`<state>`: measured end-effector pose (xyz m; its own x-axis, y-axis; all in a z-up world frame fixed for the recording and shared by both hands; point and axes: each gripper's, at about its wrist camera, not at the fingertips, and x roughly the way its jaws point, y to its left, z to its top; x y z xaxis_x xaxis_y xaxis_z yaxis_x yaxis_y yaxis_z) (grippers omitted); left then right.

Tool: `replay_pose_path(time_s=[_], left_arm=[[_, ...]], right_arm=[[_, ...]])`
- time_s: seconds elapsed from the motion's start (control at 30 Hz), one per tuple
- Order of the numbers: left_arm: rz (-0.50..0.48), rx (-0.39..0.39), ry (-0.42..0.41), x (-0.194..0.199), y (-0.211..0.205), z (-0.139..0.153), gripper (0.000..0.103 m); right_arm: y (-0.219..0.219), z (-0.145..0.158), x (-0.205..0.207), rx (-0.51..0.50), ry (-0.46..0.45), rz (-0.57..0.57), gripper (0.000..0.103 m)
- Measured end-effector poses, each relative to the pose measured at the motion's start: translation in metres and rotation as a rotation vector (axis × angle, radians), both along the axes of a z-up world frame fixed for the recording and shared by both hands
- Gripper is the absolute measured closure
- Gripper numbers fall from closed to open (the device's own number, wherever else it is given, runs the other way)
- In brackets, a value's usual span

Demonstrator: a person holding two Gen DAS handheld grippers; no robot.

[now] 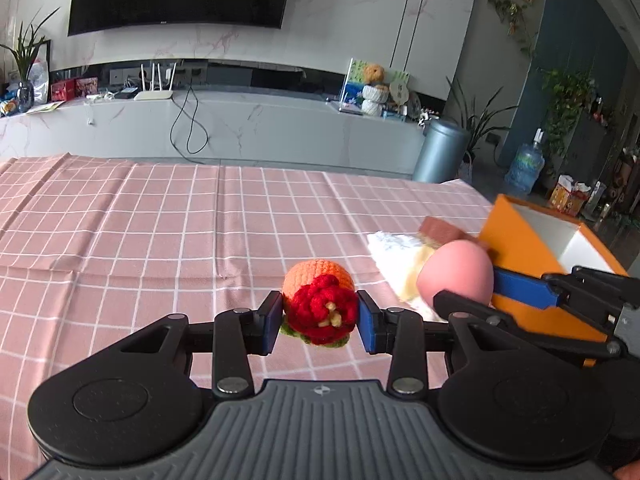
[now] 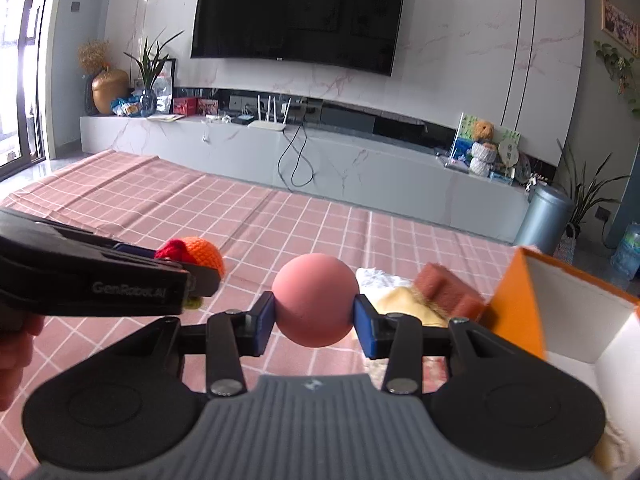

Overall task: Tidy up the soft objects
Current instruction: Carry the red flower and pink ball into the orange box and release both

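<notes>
My left gripper (image 1: 319, 318) is shut on a crocheted toy (image 1: 320, 304), orange with a red flower and green base, held above the pink checked tablecloth (image 1: 140, 240). My right gripper (image 2: 315, 316) is shut on a pink ball (image 2: 315, 300), also lifted off the cloth. In the left wrist view the pink ball (image 1: 456, 276) and right gripper show at the right, in front of the orange box (image 1: 520, 264). In the right wrist view the crocheted toy (image 2: 200, 256) peeks out behind the left gripper's body at the left. The orange box (image 2: 516, 304) with white inside stands at the right.
A brown sponge block (image 2: 448, 290), a yellowish soft piece (image 2: 404, 304) and a white crumpled cloth (image 2: 376, 276) lie beside the box. A grey TV console (image 2: 320, 152), a grey bin (image 2: 544, 216) and a water bottle (image 1: 526, 168) stand beyond the table. A hand (image 2: 16, 356) shows at the left.
</notes>
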<state>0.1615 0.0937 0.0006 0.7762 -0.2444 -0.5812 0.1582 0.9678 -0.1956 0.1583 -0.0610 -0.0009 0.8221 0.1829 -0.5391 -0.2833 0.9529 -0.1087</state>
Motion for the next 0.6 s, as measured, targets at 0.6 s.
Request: replay_pose_path(time_s=[0.6], left_arm=[[-0.132, -0.049, -0.087, -0.049, -0.057, 0.037, 0.059]], right_arm=[[-0.105, 0.056, -0.080, 0.111, -0.006, -0.122, 0.061]])
